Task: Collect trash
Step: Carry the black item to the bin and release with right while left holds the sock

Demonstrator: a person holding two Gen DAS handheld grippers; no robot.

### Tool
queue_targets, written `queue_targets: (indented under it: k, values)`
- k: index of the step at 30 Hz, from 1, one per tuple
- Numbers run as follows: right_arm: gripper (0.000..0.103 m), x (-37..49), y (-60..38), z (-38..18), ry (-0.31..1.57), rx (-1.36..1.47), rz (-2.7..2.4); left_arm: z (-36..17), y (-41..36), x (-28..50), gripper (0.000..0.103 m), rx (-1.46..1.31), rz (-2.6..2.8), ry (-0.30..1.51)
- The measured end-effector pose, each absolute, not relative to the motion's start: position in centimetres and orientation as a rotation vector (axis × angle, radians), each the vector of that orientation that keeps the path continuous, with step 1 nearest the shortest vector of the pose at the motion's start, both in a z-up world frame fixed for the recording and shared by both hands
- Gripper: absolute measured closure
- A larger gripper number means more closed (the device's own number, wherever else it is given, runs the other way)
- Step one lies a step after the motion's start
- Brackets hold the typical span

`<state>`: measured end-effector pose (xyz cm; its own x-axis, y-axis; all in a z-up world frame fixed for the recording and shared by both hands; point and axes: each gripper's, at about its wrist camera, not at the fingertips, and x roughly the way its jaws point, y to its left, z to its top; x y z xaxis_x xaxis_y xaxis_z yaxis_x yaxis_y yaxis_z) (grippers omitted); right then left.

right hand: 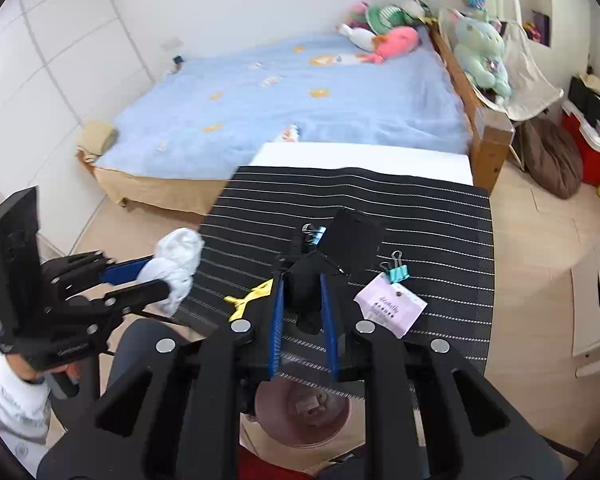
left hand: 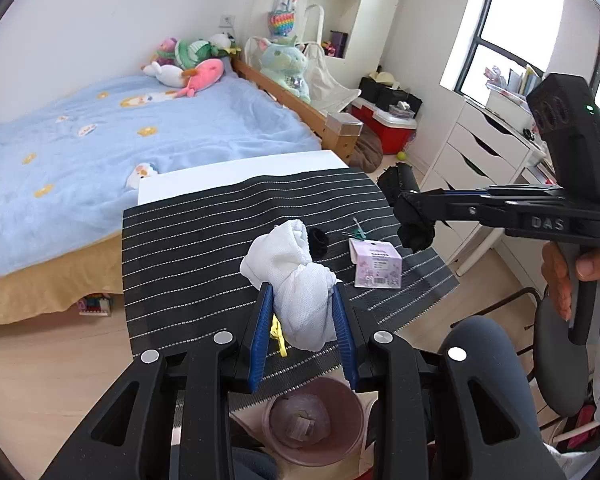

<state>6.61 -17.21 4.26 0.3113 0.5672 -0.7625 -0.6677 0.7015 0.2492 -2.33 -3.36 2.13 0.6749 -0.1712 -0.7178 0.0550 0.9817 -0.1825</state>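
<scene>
A crumpled white cloth wad (left hand: 296, 276) sits pinched between the blue pads of my left gripper (left hand: 302, 288), above the black striped mat (left hand: 200, 240). My right gripper (right hand: 301, 276) is shut on a black crumpled wad (right hand: 304, 292). In the left wrist view that right gripper (left hand: 414, 220) hovers at the mat's right side with the black wad (left hand: 418, 236) in it. Seen from the right wrist, the left gripper (right hand: 160, 274) and its white wad (right hand: 180, 256) are off the mat's left edge. A pink bin (left hand: 354, 428) (right hand: 272, 404) stands on the floor below both grippers, with scraps inside.
On the mat lie a pink card (right hand: 390, 308), a teal binder clip (right hand: 396, 272), a yellow clip (right hand: 248, 298) and a small black box (right hand: 352, 240). A bed (left hand: 140, 140) lies beyond the table. White drawers (left hand: 480, 152) and a chair (left hand: 560, 360) are to the right.
</scene>
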Motion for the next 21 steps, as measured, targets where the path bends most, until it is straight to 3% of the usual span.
queue_targets:
  k: [21]
  values:
    - [0.086,-3.7,-20.0,3.0,0.940,-0.196,0.915,1.9,-5.3,-7.2,0.073,-0.120,-0.127,0.814]
